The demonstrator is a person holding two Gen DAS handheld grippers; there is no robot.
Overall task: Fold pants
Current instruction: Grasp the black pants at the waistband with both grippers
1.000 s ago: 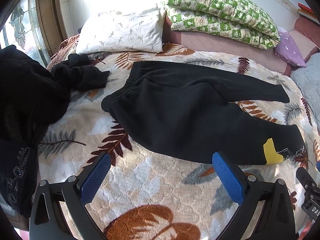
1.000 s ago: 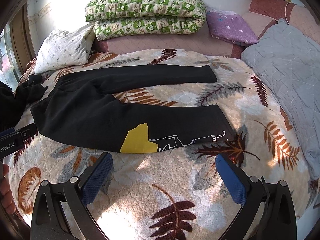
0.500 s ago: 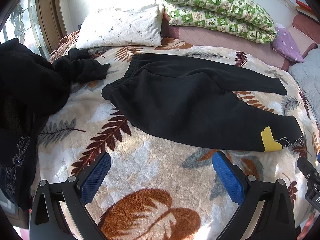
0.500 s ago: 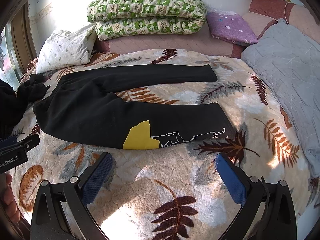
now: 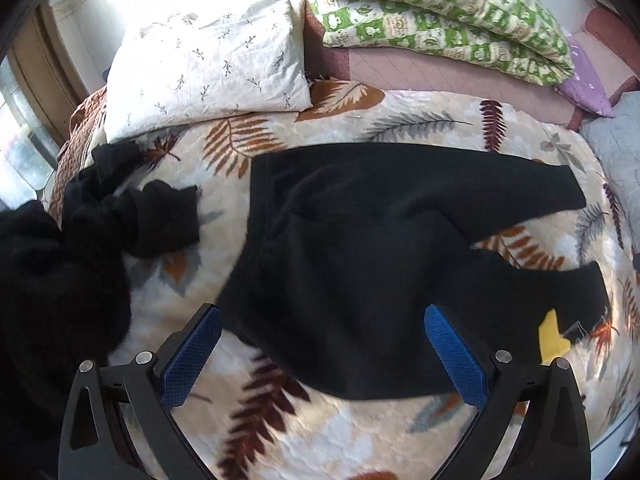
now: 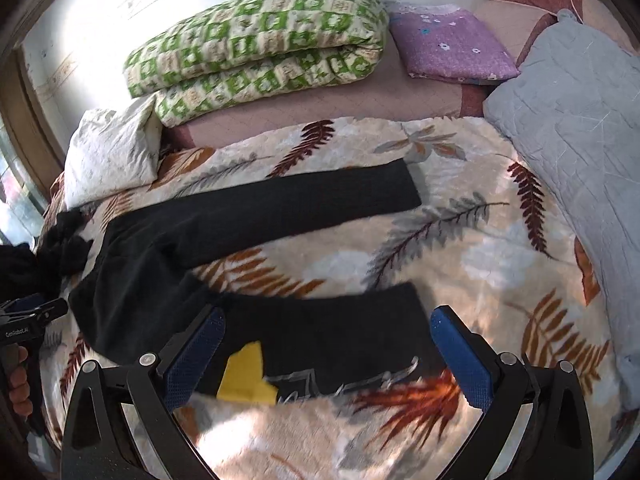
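Observation:
Black pants [image 5: 360, 248] lie flat on the leaf-print blanket [image 5: 280, 432], waistband to the left, two legs spread to the right; they show in the right wrist view too [image 6: 248, 216]. The near leg carries a yellow patch [image 6: 248, 376] and white line print. My left gripper [image 5: 320, 354] is open, its blue pads straddling the near edge of the pants' seat. My right gripper [image 6: 326, 354] is open over the near leg's cuff end. Both are empty.
A heap of black clothes [image 5: 60, 264] lies at the left. A white pillow [image 5: 208, 64], a green patterned quilt [image 6: 260, 44], a purple cushion [image 6: 452, 48] and a grey quilt [image 6: 580, 128] line the back and right of the bed.
Both grippers have moved forward and down toward the pants, which now fill more of each view. Both stay open.

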